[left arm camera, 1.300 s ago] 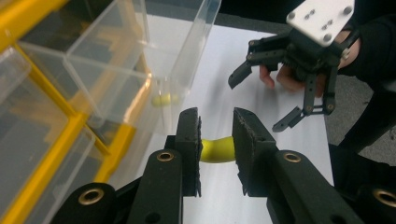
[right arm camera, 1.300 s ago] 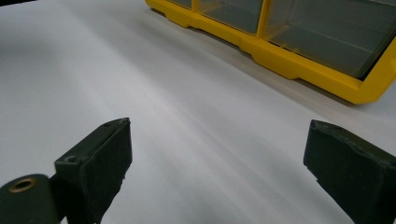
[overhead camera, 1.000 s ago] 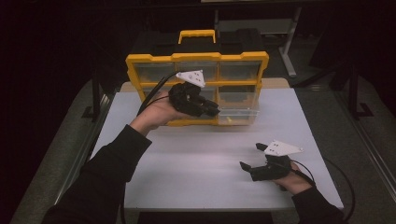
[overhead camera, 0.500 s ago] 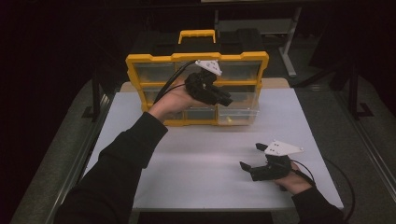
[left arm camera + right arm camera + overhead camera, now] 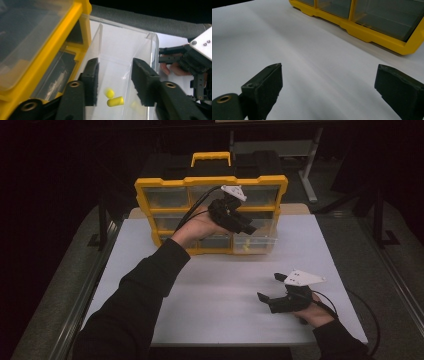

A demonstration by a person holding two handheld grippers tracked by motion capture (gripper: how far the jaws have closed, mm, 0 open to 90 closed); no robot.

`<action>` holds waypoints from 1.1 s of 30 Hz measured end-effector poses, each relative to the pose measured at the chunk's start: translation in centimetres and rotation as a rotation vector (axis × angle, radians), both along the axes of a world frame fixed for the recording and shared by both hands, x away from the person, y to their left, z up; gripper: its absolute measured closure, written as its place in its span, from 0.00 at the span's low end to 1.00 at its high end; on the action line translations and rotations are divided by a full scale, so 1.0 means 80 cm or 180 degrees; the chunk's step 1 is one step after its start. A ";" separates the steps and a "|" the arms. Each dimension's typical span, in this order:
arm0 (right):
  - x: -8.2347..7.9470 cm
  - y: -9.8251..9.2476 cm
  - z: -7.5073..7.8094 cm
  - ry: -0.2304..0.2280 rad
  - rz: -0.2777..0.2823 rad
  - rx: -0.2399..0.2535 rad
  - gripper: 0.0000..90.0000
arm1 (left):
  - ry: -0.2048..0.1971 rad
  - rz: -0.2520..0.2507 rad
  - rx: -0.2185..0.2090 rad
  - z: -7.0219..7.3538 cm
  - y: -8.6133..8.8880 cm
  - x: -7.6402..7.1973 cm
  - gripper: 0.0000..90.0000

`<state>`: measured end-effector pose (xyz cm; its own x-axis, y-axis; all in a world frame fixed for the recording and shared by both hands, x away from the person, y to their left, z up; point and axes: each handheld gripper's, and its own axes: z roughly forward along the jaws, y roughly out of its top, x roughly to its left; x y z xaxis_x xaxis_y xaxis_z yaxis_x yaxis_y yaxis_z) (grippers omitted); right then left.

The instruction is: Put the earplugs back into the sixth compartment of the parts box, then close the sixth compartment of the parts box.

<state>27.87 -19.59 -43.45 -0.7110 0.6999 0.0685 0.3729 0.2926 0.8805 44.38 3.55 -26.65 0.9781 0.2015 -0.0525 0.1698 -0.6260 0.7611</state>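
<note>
Drawer work is what we have in hand: our left hand-held gripper (image 5: 248, 227) is up at the front of the yellow organizer (image 5: 210, 182), which stands upright at the far side of the table (image 5: 215, 285). A clear drawer (image 5: 254, 239) at the organizer's lower right is slid partly out toward us. In the left gripper view that drawer (image 5: 125, 50) lies straight ahead of the left hand-held gripper (image 5: 115, 83) and slightly below it, with its long axis running away from the cabinet front, roughly in line with the jaws.

Its jaws have just been opening and now stand partly apart. We see the clear drawer wall behind the gap, but the pads press on nothing.

Inside the drawer lie small yellow pieces: one cylinder (image 5: 115, 101) and one rounder bit (image 5: 109, 93) read plainly, and a third, paler shape beside them is too blurred to count with confidence.

Our right hand-held gripper (image 5: 270, 289) rests low on the table, near its right front corner, well apart from the organizer. Its jaws are spread wide over bare table and hold nothing. In the right gripper view the organizer's yellow base (image 5: 372, 35) lies ahead and to the right.

We judge the left hand much the nearer to the drawer, so the coming move is its own. We count one organizer, one drawer pulled out and two hand-held grippers.
</note>
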 end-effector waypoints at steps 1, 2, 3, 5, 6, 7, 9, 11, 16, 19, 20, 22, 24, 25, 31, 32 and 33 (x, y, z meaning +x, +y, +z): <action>0.000 0.000 0.000 -0.0003 -0.0004 -0.0001 0.08 | 0.0000 0.0003 -0.0006 0.001 0.000 -0.001 0.61; -0.001 -0.001 0.000 -0.0004 -0.0004 -0.0001 0.08 | 0.0000 0.0007 -0.0014 0.003 0.001 -0.002 0.61; -0.001 -0.001 0.000 -0.0006 -0.0007 0.0000 0.08 | 0.0001 0.0012 -0.0022 0.004 0.001 -0.004 0.62; -0.002 -0.002 0.000 -0.0003 -0.0013 0.0005 0.08 | -0.0003 0.0016 -0.0042 0.009 0.002 -0.009 0.67; -0.001 -0.002 0.000 -0.0001 -0.0016 0.0007 0.08 | -0.0007 0.0014 -0.0058 0.012 0.003 -0.012 0.69; -0.001 -0.002 0.000 -0.0001 -0.0016 0.0008 0.08 | -0.0025 0.0000 -0.0070 0.015 0.003 -0.015 0.71; -0.001 -0.002 0.000 -0.0004 -0.0017 0.0009 0.08 | 0.0008 -0.0027 -0.0099 0.022 0.004 -0.021 0.76; 0.000 -0.001 -0.001 0.0006 -0.0017 -0.0007 0.08 | 0.0004 -0.0074 -0.0122 0.027 0.004 -0.027 0.80; 0.000 -0.002 0.000 -0.0003 -0.0036 0.0004 0.08 | 0.0031 -0.0119 -0.0101 0.033 0.001 -0.046 0.85; 0.000 -0.002 0.000 -0.0004 -0.0034 -0.0001 0.08 | 0.0035 -0.0150 -0.0076 0.033 -0.001 -0.058 0.89; 0.000 -0.002 0.000 0.0001 -0.0036 0.0002 0.08 | 0.0030 -0.0154 -0.0072 0.033 -0.003 -0.061 0.90; 0.001 -0.001 0.000 0.0003 -0.0029 0.0014 0.08 | 0.0026 -0.0157 -0.0075 0.032 -0.003 -0.066 0.92; 0.001 -0.001 -0.001 0.0007 -0.0014 -0.0012 0.08 | 0.0033 -0.0144 -0.0076 0.029 -0.004 -0.067 0.95; 0.001 -0.001 -0.001 0.0008 -0.0016 -0.0008 0.08 | 0.0049 -0.0132 -0.0078 0.027 -0.004 -0.068 0.96; -0.001 -0.002 0.000 0.0000 -0.0020 -0.0007 0.08 | 0.0087 -0.0110 -0.0038 0.009 -0.004 -0.069 1.00; -0.001 -0.002 0.000 -0.0003 -0.0021 -0.0007 0.08 | 0.0102 -0.0110 -0.0026 0.005 -0.004 -0.069 1.00; -0.001 -0.002 0.000 -0.0002 -0.0019 -0.0005 0.08 | 0.0099 -0.0107 -0.0022 0.004 -0.005 -0.069 1.00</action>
<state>27.79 -19.76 -43.46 -0.7068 0.7043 0.0670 0.3742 0.2918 0.8803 38.86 3.19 -26.36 0.9822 0.1680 -0.0841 0.1723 -0.6264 0.7602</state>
